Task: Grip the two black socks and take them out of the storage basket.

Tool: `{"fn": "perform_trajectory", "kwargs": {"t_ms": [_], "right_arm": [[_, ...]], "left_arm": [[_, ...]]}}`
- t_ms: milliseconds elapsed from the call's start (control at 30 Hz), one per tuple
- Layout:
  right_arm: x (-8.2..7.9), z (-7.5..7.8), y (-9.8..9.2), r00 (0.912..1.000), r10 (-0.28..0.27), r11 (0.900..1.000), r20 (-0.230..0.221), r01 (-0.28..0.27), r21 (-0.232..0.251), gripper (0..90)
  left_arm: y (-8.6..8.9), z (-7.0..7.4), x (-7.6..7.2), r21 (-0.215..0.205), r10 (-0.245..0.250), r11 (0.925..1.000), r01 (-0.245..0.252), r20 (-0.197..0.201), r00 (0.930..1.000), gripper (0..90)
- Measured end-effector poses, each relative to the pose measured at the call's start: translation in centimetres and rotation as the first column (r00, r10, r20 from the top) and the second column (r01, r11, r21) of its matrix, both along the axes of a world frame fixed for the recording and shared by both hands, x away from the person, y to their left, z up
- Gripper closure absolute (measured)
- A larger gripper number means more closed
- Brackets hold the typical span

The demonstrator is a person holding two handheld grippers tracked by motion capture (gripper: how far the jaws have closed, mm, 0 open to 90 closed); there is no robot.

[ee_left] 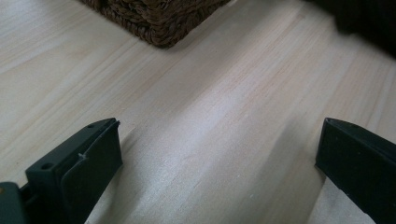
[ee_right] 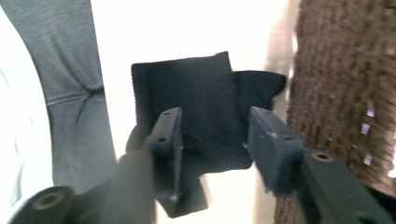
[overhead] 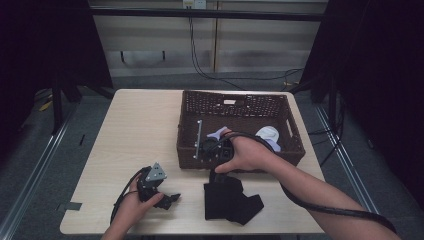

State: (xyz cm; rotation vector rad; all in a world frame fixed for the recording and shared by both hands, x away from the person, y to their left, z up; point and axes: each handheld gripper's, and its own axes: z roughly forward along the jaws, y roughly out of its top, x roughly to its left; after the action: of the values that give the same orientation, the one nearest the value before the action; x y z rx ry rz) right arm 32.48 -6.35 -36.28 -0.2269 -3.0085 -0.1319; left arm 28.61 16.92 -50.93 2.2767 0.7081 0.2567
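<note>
Two grippers noted. High view: black cloth point(overhead: 227, 200) lies at the table's point(overhead: 140, 125) near edge, just before the basket point(overhead: 240, 102). Left gripper point(ee_left: 219, 154) rests with jaws wide apart, empty. Right gripper point(ee_right: 212, 140) poised above the cloth, jaws apart, unclamped. Next: descend, close on cloth.

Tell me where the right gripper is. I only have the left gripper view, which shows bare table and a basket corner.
Observer: The right gripper is over a black folded cloth on the table, on the person's side of the basket.
Operator: Say whether it grips the cloth.
Observer: No, its jaws stand apart and do not press on the cloth.
Operator: Report what the basket holds.
Observer: A white cloth and a pale bluish piece lie inside.
</note>
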Motion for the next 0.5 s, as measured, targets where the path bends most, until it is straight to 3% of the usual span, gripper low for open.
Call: {"fn": "perform_trajectory", "kwargs": {"t_ms": [100,500], "right_arm": [[-0.2,0.1,-0.5,0.9998,-0.019,1.0,0.01,0.019,0.008,45.9],[-0.7,0.1,-2.6,0.9983,-0.052,0.998,0.026,0.051,0.033,36.8]], "left_arm": [[0.0,0.0,0.0,-0.003,0.001,1.0,-0.001,-0.004,1.0,0.0],[0.0,0.0,0.0,0.003,0.003,1.0,-0.003,0.005,1.0,0.0]]}}
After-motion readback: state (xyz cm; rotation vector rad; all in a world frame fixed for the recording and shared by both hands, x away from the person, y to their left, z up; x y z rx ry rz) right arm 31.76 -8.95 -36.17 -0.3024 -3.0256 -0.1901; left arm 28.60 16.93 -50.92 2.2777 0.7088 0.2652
